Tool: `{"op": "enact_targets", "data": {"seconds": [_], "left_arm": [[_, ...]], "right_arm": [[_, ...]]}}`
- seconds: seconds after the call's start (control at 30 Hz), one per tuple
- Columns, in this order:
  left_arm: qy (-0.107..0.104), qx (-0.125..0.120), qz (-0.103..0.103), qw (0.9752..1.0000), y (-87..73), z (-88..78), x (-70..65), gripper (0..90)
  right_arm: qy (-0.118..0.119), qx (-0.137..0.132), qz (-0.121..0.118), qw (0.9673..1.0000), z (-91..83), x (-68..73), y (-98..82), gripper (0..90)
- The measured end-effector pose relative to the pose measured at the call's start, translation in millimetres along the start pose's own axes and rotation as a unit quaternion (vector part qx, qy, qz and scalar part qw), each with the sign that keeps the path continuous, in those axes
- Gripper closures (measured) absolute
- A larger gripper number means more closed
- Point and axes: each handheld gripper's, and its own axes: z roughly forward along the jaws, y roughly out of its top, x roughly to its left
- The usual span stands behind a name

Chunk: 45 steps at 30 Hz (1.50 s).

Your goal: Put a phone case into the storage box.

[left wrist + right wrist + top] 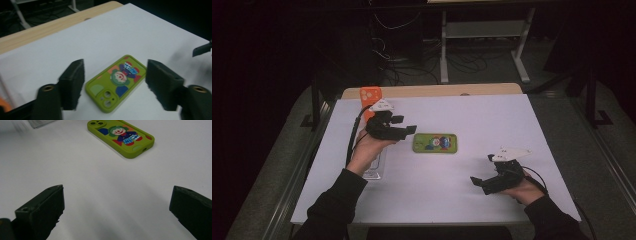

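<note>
A green phone case (435, 143) with a clown picture lies flat in the middle of the white sheet, camera holes towards my left hand. My left gripper (404, 124) hovers just left of it, pointing at it. In the left gripper view the case (116, 82) lies on the sheet beyond the gripper (115, 72), whose jaws stand apart and touch nothing. My right gripper (482, 169) stays near the front right, open wide and empty. In its own view the case (121, 137) lies well ahead of the gripper (117, 195).
An orange phone case (371, 94) lies at the back left of the white sheet (492, 120). A clear case (374, 170) lies under my left forearm. A wooden table edge (437, 90) runs along the back. Beyond it are desk legs and cables on the floor.
</note>
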Motion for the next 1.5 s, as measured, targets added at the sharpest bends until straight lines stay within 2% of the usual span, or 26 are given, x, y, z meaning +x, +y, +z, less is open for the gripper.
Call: {"op": "enact_targets", "data": {"seconds": [0.17, 0.3, 0.37, 0.4, 0.47, 0.6, 0.63, 0.7, 0.77, 0.8, 0.87, 0.9, 0.93, 1.0, 1.03, 1.07, 1.1, 1.13, 1.2, 1.27, 1.3, 1.33, 1.37, 1.43, 1.47, 1.5], "left_arm": [[-0.02, 0.016, 0.005, 0.9997, 3.3, 20.2, -5.3, 53.7], [-0.026, 0.03, 0.02, 0.999, 7.5, 39.1, -8.6, 66.4], [-0.037, 0.048, 0.033, 0.9976, 10.5, 49.4, -9.4, 72.8], [-0.04, 0.051, 0.029, 0.9975, 11.2, 53.1, -11.5, 75.7], [-0.038, 0.066, 0.046, 0.9961, 14.6, 61.2, -13.7, 80.0], [-0.043, 0.07, 0.053, 0.9953, 21.0, 77.1, -17.1, 89.4], [-0.045, 0.077, 0.07, 0.9936, 23.8, 82.0, -15.7, 89.5], [-0.043, 0.084, 0.076, 0.9926, 26.3, 89.5, -15.8, 89.6], [-0.044, 0.087, 0.069, 0.9928, 28.5, 99.1, -16.1, 89.7], [-0.044, 0.081, 0.062, 0.9938, 28.6, 103.3, -17.1, 89.7], [-0.044, 0.091, 0.062, 0.9929, 28.8, 114.3, -17.3, 89.7], [-0.04, 0.092, 0.057, 0.9933, 28.2, 120.5, -18.3, 89.7], [-0.038, 0.104, 0.069, 0.9914, 28.4, 124.8, -16.6, 89.7], [-0.036, 0.115, 0.072, 0.9901, 27.7, 133.3, -14.1, 89.7], [-0.033, 0.114, 0.062, 0.991, 26.3, 138.6, -13.5, 89.7], [-0.031, 0.12, 0.061, 0.9904, 25.1, 143.5, -11.6, 89.7], [-0.03, 0.116, 0.056, 0.9912, 23.5, 148.3, -10.9, 89.7], [-0.026, 0.122, 0.059, 0.9905, 22.4, 151.0, -10.0, 89.7], [-0.022, 0.129, 0.046, 0.9903, 17.9, 159.3, -7.0, 89.7], [-0.018, 0.136, 0.047, 0.9894, 13.3, 164.7, -4.3, 89.7], [-0.014, 0.147, 0.055, 0.9875, 11.4, 166.6, -2.0, 89.7], [-0.013, 0.15, 0.057, 0.987, 9.8, 168.3, 0.1, 89.7], [-0.014, 0.151, 0.05, 0.9872, 8.1, 169.7, 0.3, 89.7], [-0.014, 0.159, 0.06, 0.9853, 6.7, 170.8, 2.5, 89.7], [-0.016, 0.157, 0.05, 0.9861, 5.7, 171.2, 1.5, 89.8], [-0.016, 0.158, 0.051, 0.9859, 5.6, 171.4, 1.3, 89.7]], "right_arm": [[0.001, -0.001, -0.001, 1.0, -0.1, 0.0, -0.2, 0.0], [0.001, -0.002, -0.005, 1.0, -0.2, 0.1, -0.4, 0.0], [0.002, -0.003, -0.007, 1.0, 0.0, 0.3, -0.3, 0.0], [0.002, -0.003, -0.006, 1.0, 0.0, 0.5, -0.2, 0.0], [0.002, -0.003, -0.006, 1.0, -0.1, 0.6, -0.2, 0.0], [0.001, -0.003, -0.006, 1.0, -0.4, 1.3, -0.2, 0.0], [0.002, -0.001, -0.008, 1.0, -0.6, 1.3, -0.2, 0.0], [0.002, -0.002, -0.006, 1.0, -0.7, 2.1, -0.3, 0.0], [0.002, -0.002, -0.006, 1.0, -0.8, 2.2, -0.4, 0.0], [0.001, -0.003, -0.005, 1.0, -1.2, 2.5, -0.3, 0.0], [0.002, -0.004, -0.006, 1.0, -1.6, 2.5, -0.4, 0.0], [0.003, -0.004, -0.005, 1.0, -1.6, 2.7, -0.5, 0.0], [0.003, -0.003, -0.007, 1.0, -1.6, 2.5, -0.6, 0.0], [0.004, -0.003, -0.006, 1.0, -1.7, 3.0, -0.4, 0.0], [0.004, -0.003, -0.006, 1.0, -1.7, 3.1, -0.3, 0.0], [0.004, -0.005, -0.006, 1.0, -1.6, 3.1, -0.4, 0.0], [0.005, -0.006, -0.007, 0.9999, -1.8, 3.1, -0.4, 0.0], [0.005, -0.007, -0.007, 0.9999, -2.0, 3.1, -0.5, 0.0], [0.006, -0.009, -0.006, 0.9999, -2.5, 2.7, -0.5, 0.0], [0.007, -0.009, -0.006, 0.9999, -3.2, 2.5, -0.4, 0.0], [0.007, -0.01, -0.006, 0.9999, -3.3, 2.3, -0.4, 0.0], [0.007, -0.012, -0.007, 0.9999, -3.5, 2.1, -0.3, 0.0], [0.008, -0.012, -0.006, 0.9999, -3.6, 2.0, -0.3, 0.0], [0.008, -0.012, -0.006, 0.9999, -3.7, 1.9, -0.3, 0.0], [0.008, -0.013, -0.006, 0.9999, -3.8, 1.7, -0.4, 0.0], [0.009, -0.013, -0.007, 0.9999, -3.9, 1.4, -0.3, 0.0]]}}
